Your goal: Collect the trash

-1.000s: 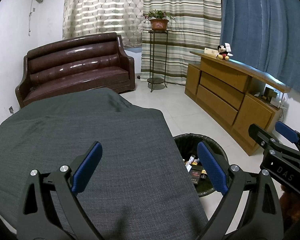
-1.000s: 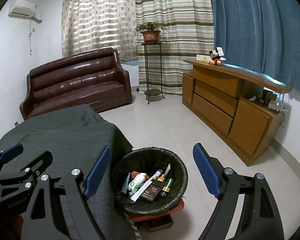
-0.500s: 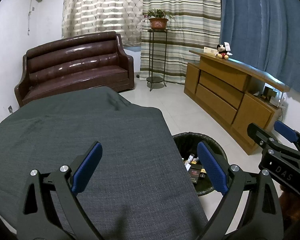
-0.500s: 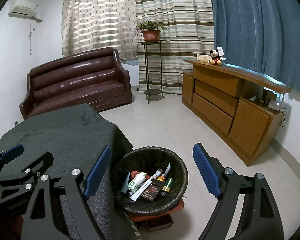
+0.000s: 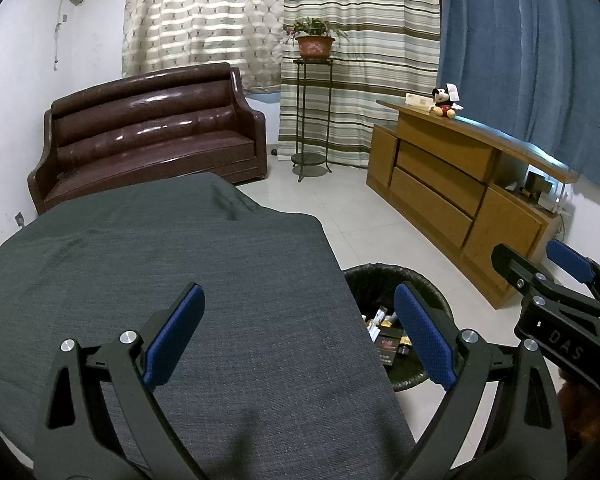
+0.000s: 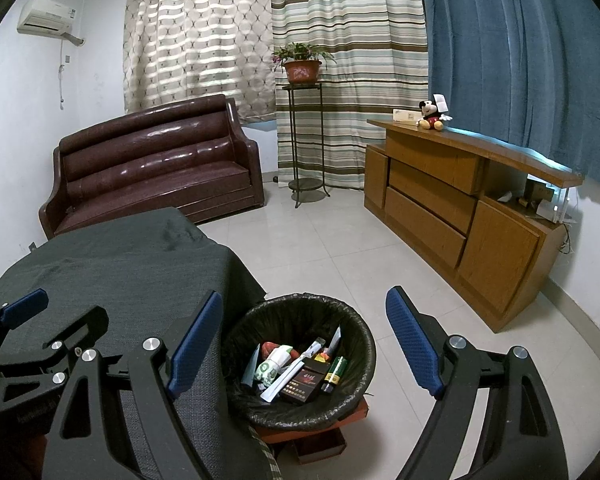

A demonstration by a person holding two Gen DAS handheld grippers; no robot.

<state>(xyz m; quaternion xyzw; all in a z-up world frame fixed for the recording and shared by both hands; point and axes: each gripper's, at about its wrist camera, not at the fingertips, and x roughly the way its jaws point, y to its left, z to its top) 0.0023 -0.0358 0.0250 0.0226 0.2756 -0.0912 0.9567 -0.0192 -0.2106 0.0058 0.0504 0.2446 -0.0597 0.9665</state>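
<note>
Tiled floor, a brown sofa [image 6: 152, 168] and a wooden sideboard [image 6: 460, 208] framed the room as I held both grippers still over the grey-clothed table [image 5: 160, 280]. Nothing had shifted across the last second, and the cloth lay bare, so I judged the collecting all but finished. My left gripper [image 5: 300, 340] stood wide open and empty above the cloth; my right gripper [image 6: 304, 344] gaped equally wide, holding nothing, over the black-lined bin [image 6: 364, 340] just beside the table's corner. The trash [image 6: 296, 372] lay heaped inside, its dark carton [image 6: 304, 384] and green tube [image 6: 334, 372] lying roughly lengthwise away from me.
</note>
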